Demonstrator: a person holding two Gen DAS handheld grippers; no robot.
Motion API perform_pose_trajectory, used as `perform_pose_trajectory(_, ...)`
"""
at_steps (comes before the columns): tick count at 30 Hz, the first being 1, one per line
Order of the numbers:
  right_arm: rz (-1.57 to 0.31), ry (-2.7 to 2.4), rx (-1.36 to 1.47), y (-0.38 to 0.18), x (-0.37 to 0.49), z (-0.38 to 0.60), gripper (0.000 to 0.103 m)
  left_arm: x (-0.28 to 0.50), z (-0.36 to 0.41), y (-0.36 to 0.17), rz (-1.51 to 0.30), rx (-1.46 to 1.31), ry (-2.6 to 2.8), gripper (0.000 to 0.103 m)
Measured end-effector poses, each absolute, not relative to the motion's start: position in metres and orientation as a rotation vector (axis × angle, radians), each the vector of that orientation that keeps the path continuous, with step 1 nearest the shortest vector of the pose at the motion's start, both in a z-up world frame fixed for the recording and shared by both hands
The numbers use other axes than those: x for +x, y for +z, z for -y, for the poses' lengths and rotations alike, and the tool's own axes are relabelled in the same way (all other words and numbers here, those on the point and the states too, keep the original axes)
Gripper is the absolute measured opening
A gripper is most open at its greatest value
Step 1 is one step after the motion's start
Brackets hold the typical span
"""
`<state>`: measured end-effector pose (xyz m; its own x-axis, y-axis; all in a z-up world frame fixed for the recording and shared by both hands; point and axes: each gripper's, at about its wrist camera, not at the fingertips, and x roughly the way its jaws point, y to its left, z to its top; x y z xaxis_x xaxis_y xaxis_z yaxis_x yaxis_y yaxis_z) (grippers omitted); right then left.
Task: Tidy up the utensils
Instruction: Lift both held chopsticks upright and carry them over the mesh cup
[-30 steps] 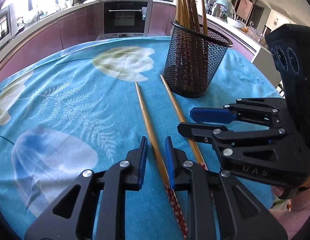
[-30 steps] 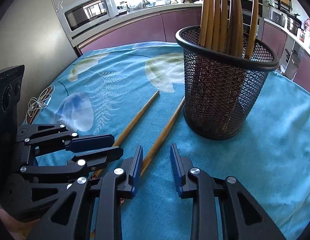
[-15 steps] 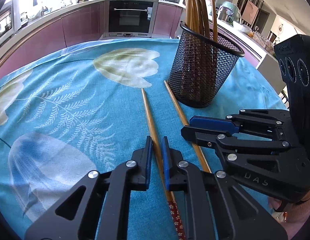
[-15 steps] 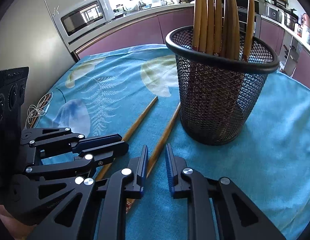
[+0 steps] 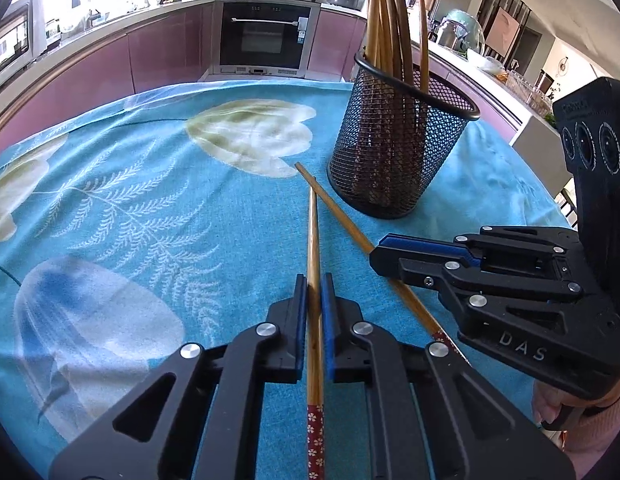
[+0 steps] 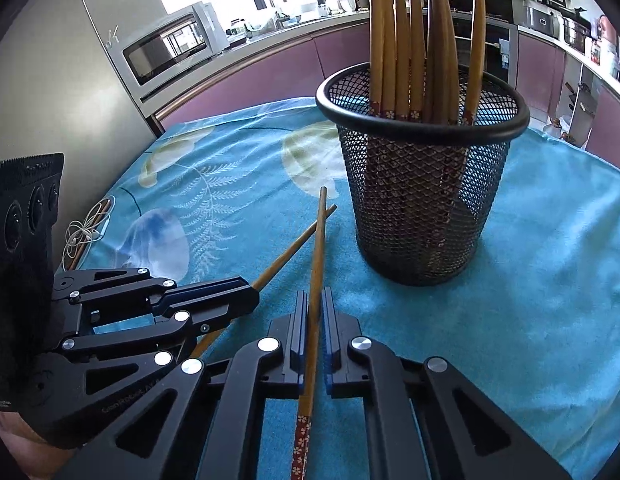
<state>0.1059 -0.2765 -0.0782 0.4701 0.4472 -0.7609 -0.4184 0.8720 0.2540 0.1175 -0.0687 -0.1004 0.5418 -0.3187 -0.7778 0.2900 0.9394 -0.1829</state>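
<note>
Room: a kitchen with pink-fronted cabinets point(image 5: 90, 76) curving round behind, a built-in oven point(image 5: 266, 36) straight ahead in the left wrist view and a steel microwave point(image 6: 170, 52) on the counter in the right wrist view.
Table: covered by a turquoise cloth point(image 5: 130, 208) printed with pale flowers and fern fronds; its far edge falls away toward the cabinets, and the left half lies open, with a wide bare stretch of cloth.
Cable: a coil of thin white cord point(image 6: 86, 232) lies at the table's left rim.
Holder: a round black wire-mesh cup point(image 6: 421, 200) stands upright on the right half of the cloth, holding a bundle of long tapered wooden chopsticks point(image 6: 413, 40), red-patterned ends down.
Left gripper point(image 5: 314, 292): black frame, blue pads, clamped tight on the shaft of one loose chopstick point(image 5: 313, 236), whose thin tip points toward the holder.
Right gripper point(image 6: 314, 312): same build, pinched closed on the second chopstick point(image 6: 318, 248).
Loose pair: smooth, slim wood with red flowered butts nearest the cameras; their tips cross just beside the holder's base, without touching it.
</note>
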Motion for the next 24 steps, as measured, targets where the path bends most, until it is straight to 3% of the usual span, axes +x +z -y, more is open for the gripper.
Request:
perform_pose_trajectory(21,-0.895,0.594,0.03,-0.058,0.087,0.283,0.003,0.099,0.056,-0.075,-0.878,-0.071,-0.398,0.008)
perform_pose_trajectory(24,-0.931,0.585,0.022,-0.067,0.091,0.28,0.007,0.101,0.058,-0.08,-0.895,-0.074,-0.397,0.008)
